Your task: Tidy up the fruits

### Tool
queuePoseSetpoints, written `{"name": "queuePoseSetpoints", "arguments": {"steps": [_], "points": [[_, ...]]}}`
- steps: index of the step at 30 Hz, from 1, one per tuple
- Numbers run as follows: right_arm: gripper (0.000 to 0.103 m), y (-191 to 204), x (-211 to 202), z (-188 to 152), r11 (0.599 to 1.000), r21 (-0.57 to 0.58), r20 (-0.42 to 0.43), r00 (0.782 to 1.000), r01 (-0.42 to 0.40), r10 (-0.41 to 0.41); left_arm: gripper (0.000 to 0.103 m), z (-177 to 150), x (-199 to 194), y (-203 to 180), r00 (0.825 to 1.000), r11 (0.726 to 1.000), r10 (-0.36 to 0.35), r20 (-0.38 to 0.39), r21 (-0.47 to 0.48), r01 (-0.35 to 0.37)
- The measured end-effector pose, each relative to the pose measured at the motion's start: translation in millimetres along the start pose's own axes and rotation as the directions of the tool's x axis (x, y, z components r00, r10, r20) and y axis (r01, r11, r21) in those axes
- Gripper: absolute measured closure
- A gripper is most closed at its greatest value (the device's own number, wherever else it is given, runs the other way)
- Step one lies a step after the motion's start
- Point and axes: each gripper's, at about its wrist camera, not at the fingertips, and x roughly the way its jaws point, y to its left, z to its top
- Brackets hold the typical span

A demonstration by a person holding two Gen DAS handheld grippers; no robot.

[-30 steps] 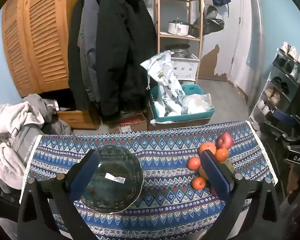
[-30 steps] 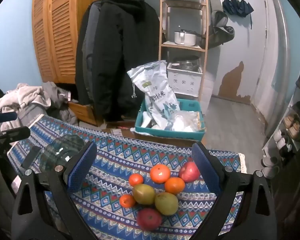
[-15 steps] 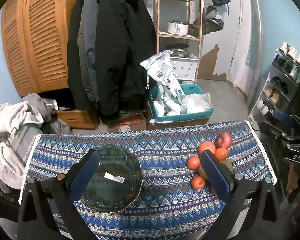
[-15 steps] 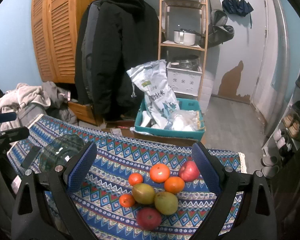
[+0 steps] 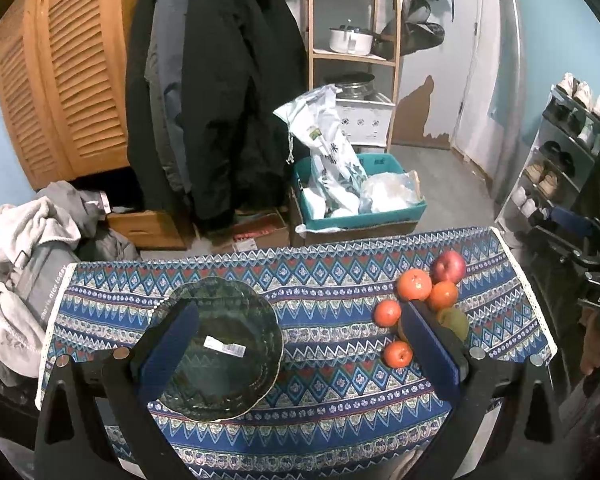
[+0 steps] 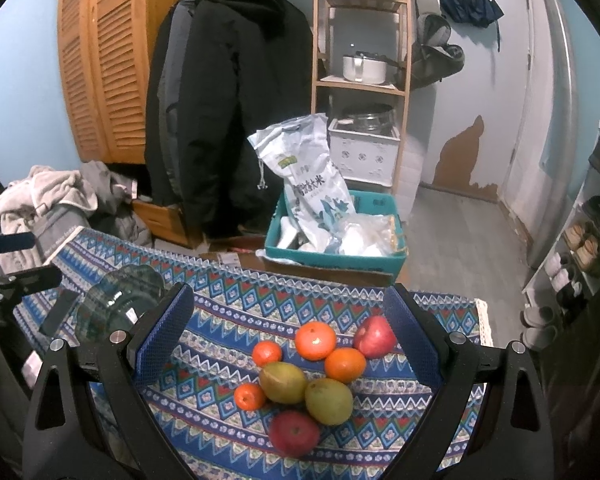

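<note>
A dark glass plate lies on the left of the patterned tablecloth; it also shows in the right wrist view. A cluster of fruit sits on the right: two red apples, two green pears and several oranges. In the left wrist view the fruit is partly hidden by the right finger. My left gripper is open above the plate's right side. My right gripper is open above the fruit.
Beyond the table's far edge stand a teal bin with a rice bag, a hanging black coat, a wooden shelf and a heap of clothes. A shoe rack stands at the right.
Both grippers have barely moved; the views drifted slightly. Nothing was taken hold of or let go.
</note>
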Motion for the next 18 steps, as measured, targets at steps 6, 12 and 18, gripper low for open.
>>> {"name": "queuePoseSetpoints", "arguments": {"steps": [6, 12, 18], "points": [[0.009, -3, 2, -1, 1.000, 0.010, -0.020, 1.000, 0.000, 0.001, 0.001, -3, 5, -5, 1.000, 1.000, -0.001, -0.011, 0.021, 0.001], [0.009, -5, 5, -7, 1.000, 0.015, -0.071, 0.997, -0.005, 0.006, 0.001, -7, 12, -8, 0.999, 0.999, -0.001, -0.036, 0.036, 0.002], [0.009, -8, 15, -17, 0.999, 0.049, -0.085, 0.996, -0.015, 0.019, 0.001, -13, 23, -12, 0.998, 0.999, 0.012, -0.063, 0.045, -0.010]]}}
